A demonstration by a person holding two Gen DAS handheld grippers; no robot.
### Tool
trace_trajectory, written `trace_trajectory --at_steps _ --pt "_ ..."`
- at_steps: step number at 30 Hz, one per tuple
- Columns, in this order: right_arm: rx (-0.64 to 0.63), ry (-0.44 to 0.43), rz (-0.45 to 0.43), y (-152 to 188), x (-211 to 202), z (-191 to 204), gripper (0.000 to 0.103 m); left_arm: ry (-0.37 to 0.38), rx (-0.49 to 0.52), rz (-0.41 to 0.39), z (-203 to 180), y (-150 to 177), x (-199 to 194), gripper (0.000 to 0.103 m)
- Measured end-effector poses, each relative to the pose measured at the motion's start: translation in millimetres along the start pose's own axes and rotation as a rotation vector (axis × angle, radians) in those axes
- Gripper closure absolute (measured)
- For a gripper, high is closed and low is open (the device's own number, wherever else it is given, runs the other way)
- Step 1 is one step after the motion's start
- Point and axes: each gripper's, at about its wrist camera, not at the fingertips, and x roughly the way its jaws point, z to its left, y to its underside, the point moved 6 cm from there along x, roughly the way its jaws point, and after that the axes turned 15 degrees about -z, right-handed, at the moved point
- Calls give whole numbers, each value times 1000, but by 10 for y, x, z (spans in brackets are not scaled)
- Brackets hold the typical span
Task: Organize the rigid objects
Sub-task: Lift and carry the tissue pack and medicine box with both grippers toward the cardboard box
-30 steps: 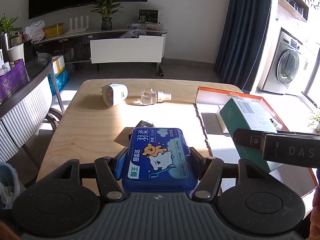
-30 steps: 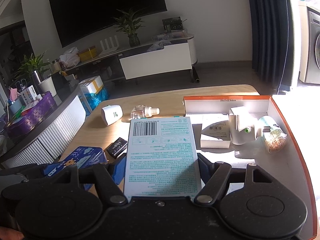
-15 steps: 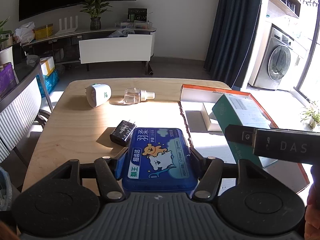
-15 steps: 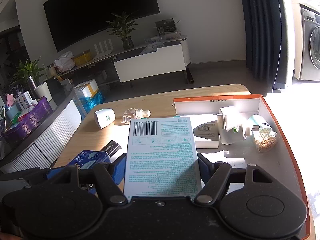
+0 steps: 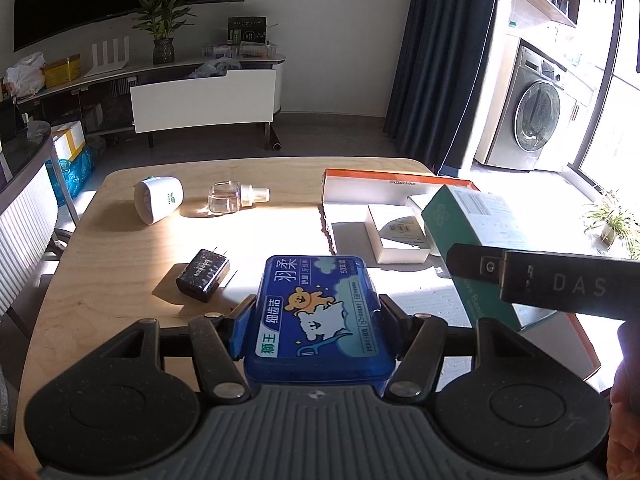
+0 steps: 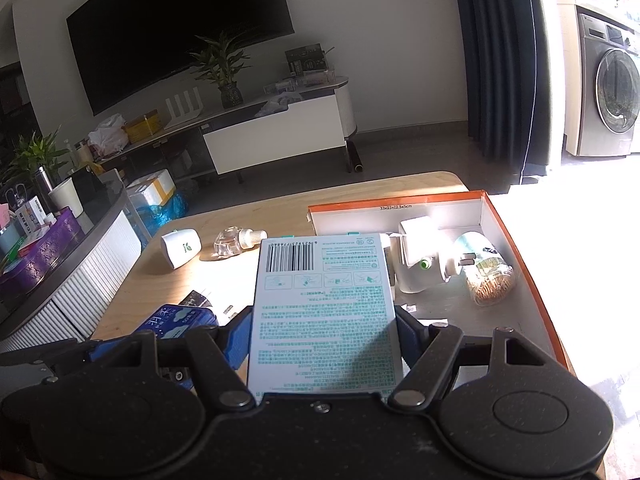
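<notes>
My left gripper [image 5: 314, 330] is shut on a blue plastic floss box [image 5: 316, 320] with a cartoon bear, held above the wooden table [image 5: 120, 272]. My right gripper [image 6: 324, 338] is shut on a white-and-green carton [image 6: 322, 312] with a barcode, held over the left part of the orange-rimmed tray [image 6: 532, 292]. That carton [image 5: 476, 236] and the right gripper's body show at the right of the left wrist view. The blue box [image 6: 176, 320] appears low left in the right wrist view.
On the table lie a black charger [image 5: 203, 274], a clear bottle [image 5: 236, 198] and a white cup-shaped item [image 5: 158, 199]. The tray holds a flat white box [image 5: 398, 232], a white plug-in device [image 6: 416, 260] and a jar of sticks [image 6: 490, 282].
Both grippers, each with its box, have drifted across the table toward the tray side; the charger, bottle and white item have slid left in the views. Neither grip has changed.
</notes>
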Motion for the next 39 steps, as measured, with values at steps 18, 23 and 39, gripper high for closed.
trace_trajectory --at_steps 18,23,39 --pt "-48 88 -4 -94 -97 -353 18 69 37 8 -295 -11 135 40" --pt "-78 111 -1 -112 -111 -434 18 85 46 10 -387 -17 166 40" --pt "-128 146 11 -174 -107 -639 18 129 61 24 -631 -7 259 40"
